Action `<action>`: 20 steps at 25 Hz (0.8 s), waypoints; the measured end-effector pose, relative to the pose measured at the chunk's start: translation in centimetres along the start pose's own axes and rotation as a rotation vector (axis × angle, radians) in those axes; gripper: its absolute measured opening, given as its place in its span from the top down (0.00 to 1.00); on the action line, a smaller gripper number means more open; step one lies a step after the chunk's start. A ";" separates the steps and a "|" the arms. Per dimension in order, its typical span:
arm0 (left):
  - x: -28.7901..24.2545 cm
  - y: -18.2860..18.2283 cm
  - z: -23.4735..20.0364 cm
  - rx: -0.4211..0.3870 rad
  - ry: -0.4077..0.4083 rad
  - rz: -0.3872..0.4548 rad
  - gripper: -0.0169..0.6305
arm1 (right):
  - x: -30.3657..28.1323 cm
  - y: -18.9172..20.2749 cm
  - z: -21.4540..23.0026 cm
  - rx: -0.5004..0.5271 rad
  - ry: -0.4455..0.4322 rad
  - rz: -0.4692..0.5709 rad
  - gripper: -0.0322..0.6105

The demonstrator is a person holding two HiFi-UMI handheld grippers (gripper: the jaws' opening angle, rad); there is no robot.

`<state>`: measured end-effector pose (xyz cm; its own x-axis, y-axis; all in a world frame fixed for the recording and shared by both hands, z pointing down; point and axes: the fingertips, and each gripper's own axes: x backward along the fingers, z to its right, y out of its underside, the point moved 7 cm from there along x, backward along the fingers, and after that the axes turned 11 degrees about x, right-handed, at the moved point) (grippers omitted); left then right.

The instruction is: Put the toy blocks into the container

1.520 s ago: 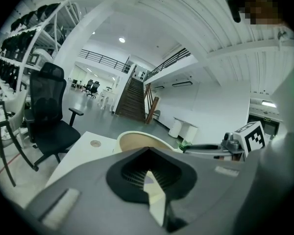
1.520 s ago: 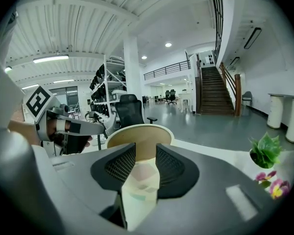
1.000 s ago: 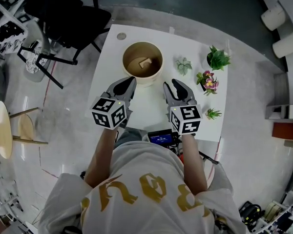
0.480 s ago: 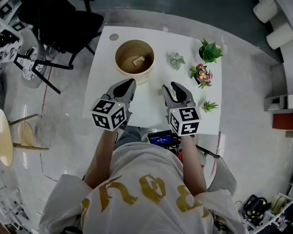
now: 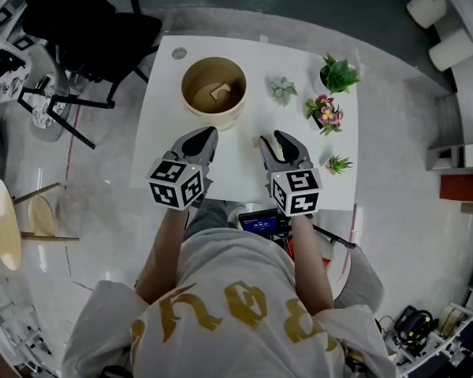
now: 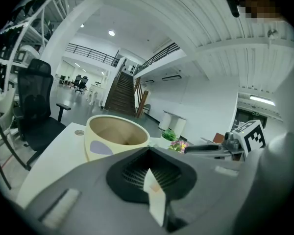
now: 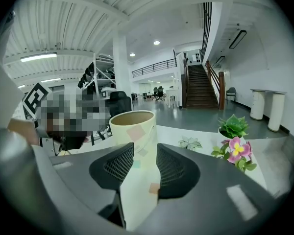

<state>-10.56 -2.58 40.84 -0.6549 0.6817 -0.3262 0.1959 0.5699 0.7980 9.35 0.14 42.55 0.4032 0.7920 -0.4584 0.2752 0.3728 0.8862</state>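
A cream round container [image 5: 191,107] stands at the table's far left, and one tan block [image 5: 217,92] lies inside it. My left gripper [image 5: 208,135] hovers just in front of the container [image 6: 99,142]; its tips [image 6: 148,153] meet, with nothing in them. My right gripper [image 5: 270,141] hangs over the table's middle, to the right of the container [image 7: 132,129]. Its jaws [image 7: 144,148] have just been opening and only bare tabletop shows between them. A small pale piece [image 5: 256,142] lies by its left fingertip; I cannot tell what it is.
Small potted plants line the table's right side: a succulent [image 5: 282,91], a green plant [image 5: 337,74], a pink-flowered one [image 5: 325,113] and a tiny one [image 5: 337,164]. A device with a blue screen [image 5: 260,224] sits at the near edge. A black office chair [image 5: 102,22] stands beyond the far left corner.
Both grippers have drawn back a little from the container towards the person. The right jaws stand slightly wider apart. The left jaws look the same.
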 end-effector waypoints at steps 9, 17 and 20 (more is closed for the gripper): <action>-1.4 1.6 -1.0 0.010 -0.001 -0.054 0.97 | -1.2 2.4 0.2 -0.043 -0.002 -0.070 0.67; -2.7 3.3 -1.9 0.025 -0.001 -0.105 0.97 | -2.3 4.4 0.1 -0.061 0.004 -0.130 0.66; -3.3 3.9 -2.2 0.027 -0.003 -0.125 0.97 | -2.9 5.2 0.3 -0.066 0.008 -0.152 0.66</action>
<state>-9.29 -3.59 46.17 -0.6736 0.6057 -0.4235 0.1326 0.6628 0.7370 9.89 -0.35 48.49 0.3543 0.7277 -0.5873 0.2744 0.5195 0.8092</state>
